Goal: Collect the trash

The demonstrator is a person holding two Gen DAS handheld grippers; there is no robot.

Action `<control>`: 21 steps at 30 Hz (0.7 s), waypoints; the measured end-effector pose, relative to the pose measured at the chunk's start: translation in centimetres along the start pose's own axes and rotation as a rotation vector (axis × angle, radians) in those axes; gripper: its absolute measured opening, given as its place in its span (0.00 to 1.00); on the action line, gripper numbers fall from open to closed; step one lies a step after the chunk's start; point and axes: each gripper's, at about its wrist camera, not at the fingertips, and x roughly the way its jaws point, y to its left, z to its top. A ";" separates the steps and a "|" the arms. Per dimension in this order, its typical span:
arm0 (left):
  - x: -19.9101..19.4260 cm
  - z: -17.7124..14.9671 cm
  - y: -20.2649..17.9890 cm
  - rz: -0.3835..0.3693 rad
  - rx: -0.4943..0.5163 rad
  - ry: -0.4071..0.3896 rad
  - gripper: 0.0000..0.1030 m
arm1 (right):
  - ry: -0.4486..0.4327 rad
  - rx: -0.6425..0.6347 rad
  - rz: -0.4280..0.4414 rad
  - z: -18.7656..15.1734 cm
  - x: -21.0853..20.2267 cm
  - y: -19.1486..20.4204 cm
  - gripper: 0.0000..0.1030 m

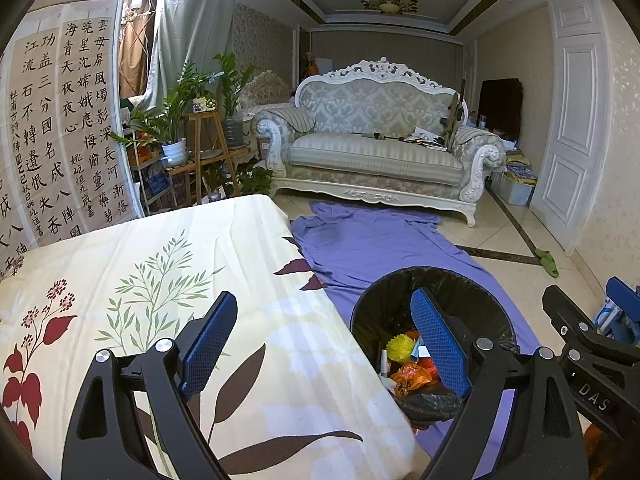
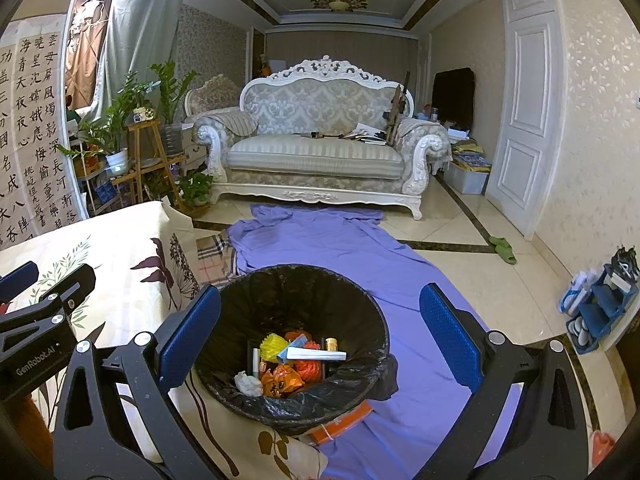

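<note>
Sofa (image 2: 316, 148): it is standing at the far end of the room, white carved frame, papers and a dark rod lying on its seat.
Purple sheet (image 2: 340, 248): it is lying spread over the tiled floor, running from the sofa's feet toward me and passing under the bin.
Desk (image 1: 160, 280): it is sitting to my left under a cream cloth printed with leaves and red flowers; its top is showing bare in the left view.
Trash bin (image 2: 296, 292): it is standing on the purple sheet, just beside the desk's edge, lined with a black bag whose rim is folded over the outside.
Trash (image 2: 298, 356): it is lying at the bottom of the bin — a yellow ribbed ball, orange wrappers, a white-and-blue box, a white crumpled wad, a small gold cylinder.
My left tool (image 1: 324, 344): I am holding it wide, with nothing between its blue pads; one finger is hanging over the desk cloth, the other over the bin's mouth.
My right tool (image 2: 320, 336): I am holding it wide and gripping nothing, with the bin's opening showing between its fingers.
Green slippers (image 2: 502, 249): they are lying on the tiles near the white door.
</note>
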 end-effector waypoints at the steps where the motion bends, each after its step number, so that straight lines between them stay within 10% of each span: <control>1: -0.1 0.0 0.0 0.000 -0.001 0.000 0.83 | -0.001 -0.001 0.000 0.0 0.0 0.0 0.94; 21: 0.0 0.0 0.1 0.002 -0.002 0.002 0.83 | 0.001 -0.002 0.002 0.0 0.0 0.4 0.94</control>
